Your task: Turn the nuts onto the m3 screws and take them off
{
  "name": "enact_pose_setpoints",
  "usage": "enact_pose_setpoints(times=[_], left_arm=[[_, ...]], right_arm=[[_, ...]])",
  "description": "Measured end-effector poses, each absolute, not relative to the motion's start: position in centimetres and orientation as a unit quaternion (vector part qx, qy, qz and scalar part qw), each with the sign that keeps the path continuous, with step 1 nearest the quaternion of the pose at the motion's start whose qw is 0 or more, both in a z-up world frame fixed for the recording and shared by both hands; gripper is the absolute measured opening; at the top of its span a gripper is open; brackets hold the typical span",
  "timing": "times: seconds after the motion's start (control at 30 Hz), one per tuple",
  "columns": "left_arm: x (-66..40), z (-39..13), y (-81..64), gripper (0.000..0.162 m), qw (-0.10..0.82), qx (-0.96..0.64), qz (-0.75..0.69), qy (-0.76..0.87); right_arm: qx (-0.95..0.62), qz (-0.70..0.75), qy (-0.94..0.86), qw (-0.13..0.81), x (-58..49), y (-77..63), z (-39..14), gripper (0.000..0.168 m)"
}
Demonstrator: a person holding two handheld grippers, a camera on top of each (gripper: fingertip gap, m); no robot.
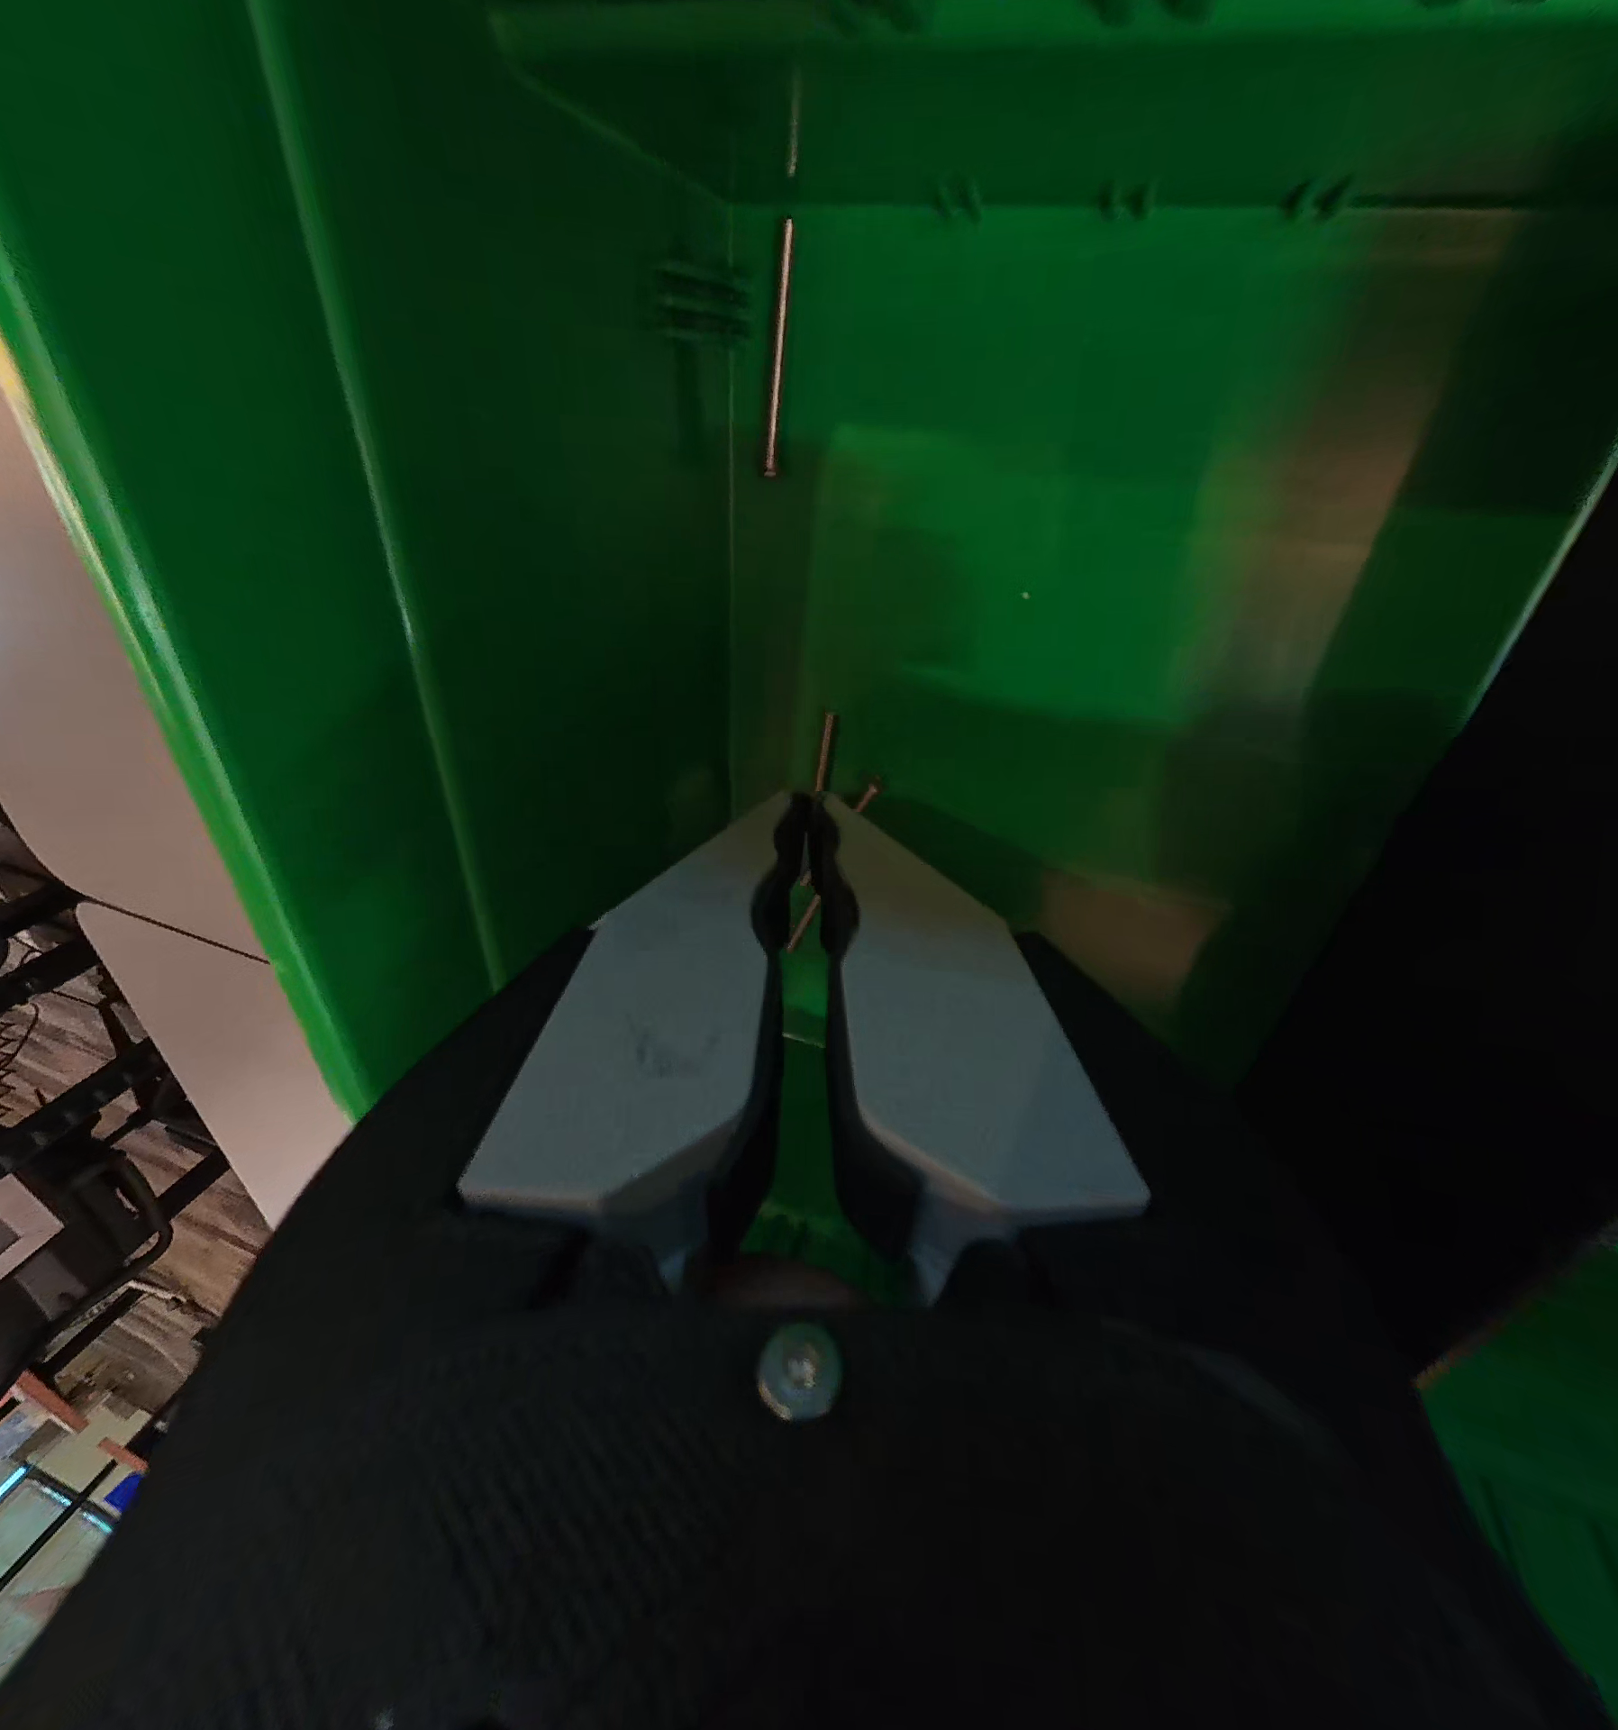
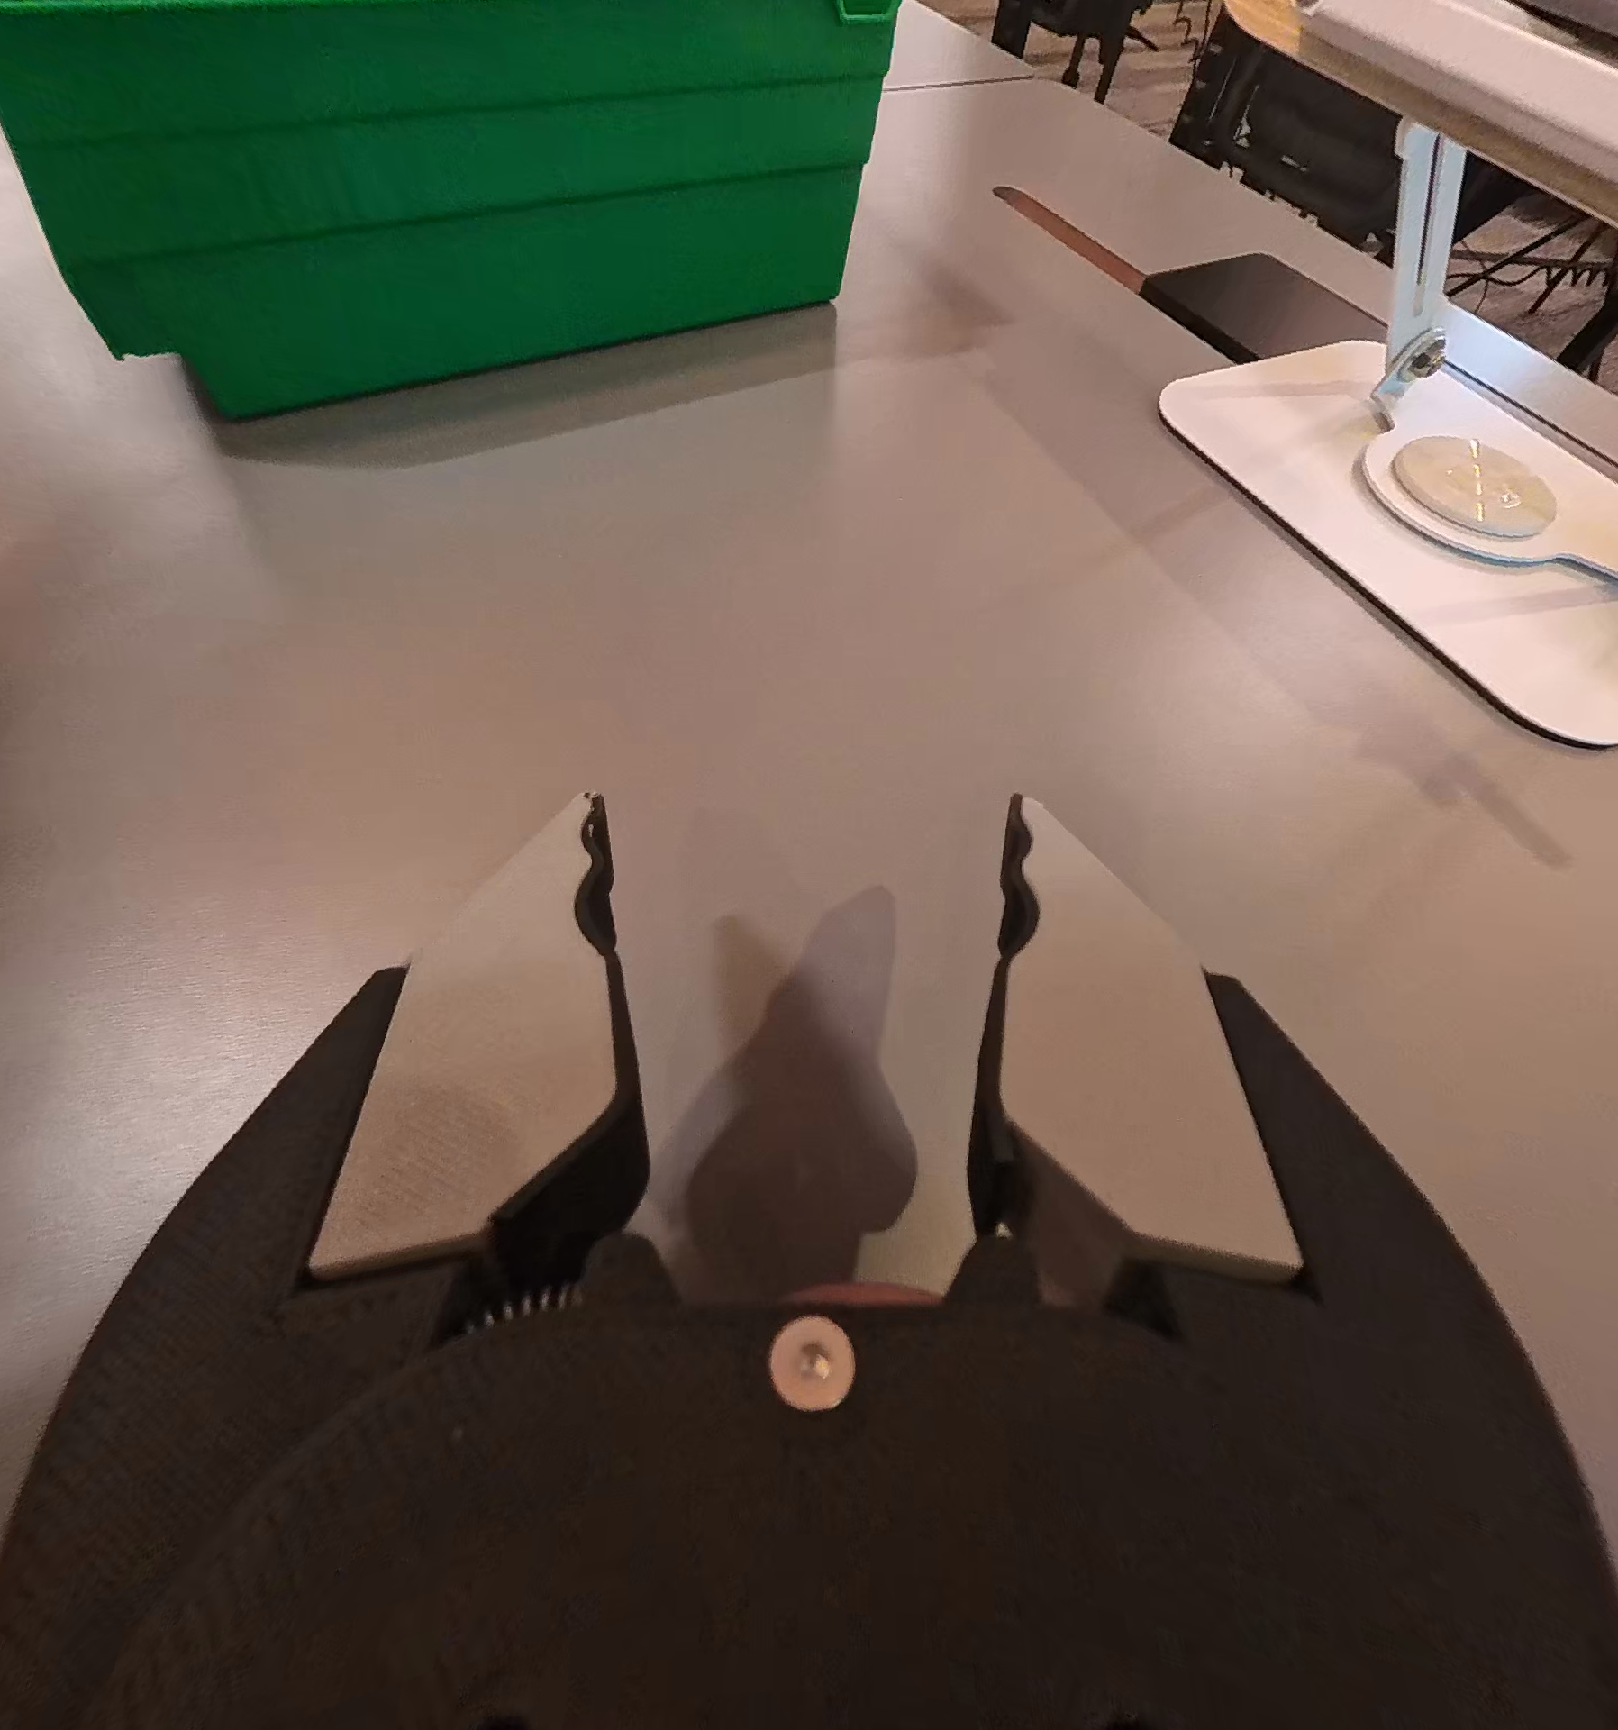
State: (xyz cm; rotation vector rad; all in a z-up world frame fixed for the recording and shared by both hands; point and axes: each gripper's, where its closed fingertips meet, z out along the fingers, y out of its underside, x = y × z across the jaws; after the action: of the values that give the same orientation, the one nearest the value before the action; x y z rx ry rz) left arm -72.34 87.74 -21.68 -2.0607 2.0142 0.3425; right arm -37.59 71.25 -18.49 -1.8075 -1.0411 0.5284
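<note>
In the left wrist view my left gripper [image 1: 805,807] reaches into a green bin [image 1: 1114,562], near the corner where its floor meets the left wall. Its fingers are closed on a thin long screw [image 1: 826,749] that sticks out past the tips. A second screw [image 1: 866,798] lies slanted under the fingers. A third long screw [image 1: 777,346] lies farther along the wall's foot. No nuts show. In the right wrist view my right gripper [image 2: 805,814] is open and empty above the grey table [image 2: 693,608], with the green bin [image 2: 431,187] ahead to the left.
A white stand base [image 2: 1348,580] with a round metal disc and a slanted metal arm [image 2: 1423,234] sits on the table at the right. A black flat pad [image 2: 1254,300] lies behind it. Chairs and another table stand beyond the table's edge. One gripper's finger ends stand about 40 cm off the other's.
</note>
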Motion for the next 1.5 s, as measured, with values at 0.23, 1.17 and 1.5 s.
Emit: enact_pose_setpoints(times=[0.23,1.17,1.5], left_arm=[[-72.3,-22.4,88.3,0.013,0.109,-0.701,0.126,0.694],[-73.5,-21.6,88.0,0.015,0.100,-0.692,0.140,0.701],[-73.7,-22.1,87.3,0.014,0.093,-0.690,0.131,0.705]], right_arm=[[-0.739,0.216,-0.425,0.476,-37.6,71.3,-18.4,0.081],[-0.740,0.231,-0.424,0.468,-37.8,71.0,-18.5,0.080],[-0.739,0.233,-0.427,0.466,-38.0,70.8,-18.5,0.079]])
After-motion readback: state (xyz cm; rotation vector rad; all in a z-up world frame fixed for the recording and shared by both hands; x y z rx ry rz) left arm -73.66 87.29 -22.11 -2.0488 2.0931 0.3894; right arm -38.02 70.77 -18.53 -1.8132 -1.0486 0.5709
